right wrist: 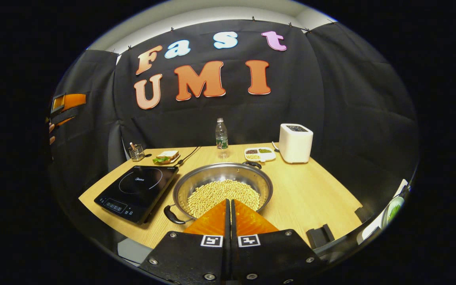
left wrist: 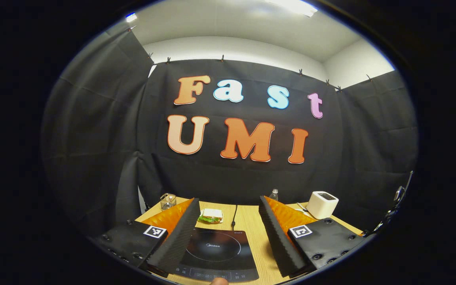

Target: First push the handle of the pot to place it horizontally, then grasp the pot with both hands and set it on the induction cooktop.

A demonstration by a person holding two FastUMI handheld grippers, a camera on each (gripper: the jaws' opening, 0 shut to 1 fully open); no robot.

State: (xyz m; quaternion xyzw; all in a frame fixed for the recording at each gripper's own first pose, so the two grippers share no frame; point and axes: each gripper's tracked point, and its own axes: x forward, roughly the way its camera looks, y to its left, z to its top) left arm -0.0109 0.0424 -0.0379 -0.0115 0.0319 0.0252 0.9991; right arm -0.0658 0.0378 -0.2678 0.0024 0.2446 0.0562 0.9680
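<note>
On the wooden table (right wrist: 311, 190) the steel pot (right wrist: 223, 186) stands just to the right of the induction cooktop (right wrist: 137, 192), very near to it but not on it. The pot is filled with pale beans (right wrist: 222, 196). One black handle (right wrist: 173, 216) shows at the near left rim of the pot and another handle (right wrist: 251, 163) at the far rim.

In the right gripper view the right gripper (right wrist: 228, 209) hangs above the near edge of the table, its two fingers pressed together with nothing between them, the tips in front of the near rim of the pot. I cannot tell if the tips touch the pot.

In the left gripper view the left gripper (left wrist: 228, 213) has its fingers spread wide apart and holds nothing. It points at the cooktop (left wrist: 216, 253), which lies between the two fingers.

At the back of the table are a white toaster (right wrist: 295, 142), a plastic water bottle (right wrist: 221, 136), a small divided dish (right wrist: 259, 153) with grains, a sandwich (right wrist: 166, 156) on a plate and a small glass holder (right wrist: 136, 152). A black cable (right wrist: 188, 155) runs from the cooktop toward the wall.
</note>
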